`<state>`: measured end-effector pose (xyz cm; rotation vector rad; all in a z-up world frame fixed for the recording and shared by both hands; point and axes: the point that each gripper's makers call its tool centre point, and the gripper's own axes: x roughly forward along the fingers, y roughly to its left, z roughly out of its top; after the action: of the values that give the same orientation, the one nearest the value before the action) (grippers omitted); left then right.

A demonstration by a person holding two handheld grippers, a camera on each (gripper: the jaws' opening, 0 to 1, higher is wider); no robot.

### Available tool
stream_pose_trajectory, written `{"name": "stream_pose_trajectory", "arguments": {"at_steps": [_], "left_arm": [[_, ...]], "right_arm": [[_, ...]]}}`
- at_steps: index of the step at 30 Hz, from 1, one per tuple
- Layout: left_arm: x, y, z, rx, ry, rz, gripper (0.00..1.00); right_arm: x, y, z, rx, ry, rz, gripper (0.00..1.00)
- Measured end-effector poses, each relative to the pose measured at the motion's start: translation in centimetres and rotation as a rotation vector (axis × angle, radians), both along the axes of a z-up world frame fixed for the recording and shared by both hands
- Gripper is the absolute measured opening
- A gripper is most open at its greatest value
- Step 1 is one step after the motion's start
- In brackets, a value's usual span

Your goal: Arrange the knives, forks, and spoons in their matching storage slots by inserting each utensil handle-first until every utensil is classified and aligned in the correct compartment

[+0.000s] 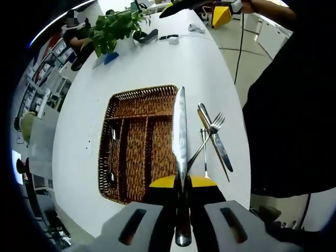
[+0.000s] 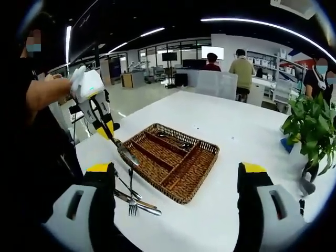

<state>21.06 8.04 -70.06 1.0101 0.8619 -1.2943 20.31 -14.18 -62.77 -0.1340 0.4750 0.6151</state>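
Left gripper view: the left hand-held gripper [image 1: 182, 185] clamps a knife [image 1: 180, 131] by its handle above the wicker tray [image 1: 137, 100], near the worktop's [image 1: 173, 63] edge. Right gripper view: the right hand-held gripper [image 2: 176, 173] hangs with jaws wide apart; loose cutlery [image 2: 132, 198] lies beside the tray.

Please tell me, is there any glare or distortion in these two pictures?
Left gripper view: the knife blade glints, and the white table curves from fisheye bending. Right gripper view: ceiling light strips bow and glare, while the wicker tray stays sharp.
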Motion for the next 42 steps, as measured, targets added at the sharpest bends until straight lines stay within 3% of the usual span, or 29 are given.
{"name": "stream_pose_trajectory", "arguments": {"at_steps": [12,42], "left_arm": [[1.6,0.1,-0.8,0.007,-0.024,-0.001,0.05],[9.0,-0.6,-1.0,0.013,-0.121,0.015,0.05]], "right_arm": [[0.3,0.1,0.5,0.014,-0.002,-0.001,1.00],[1.1,-0.1,1.7,0.042,-0.002,-0.018,1.00]]}}
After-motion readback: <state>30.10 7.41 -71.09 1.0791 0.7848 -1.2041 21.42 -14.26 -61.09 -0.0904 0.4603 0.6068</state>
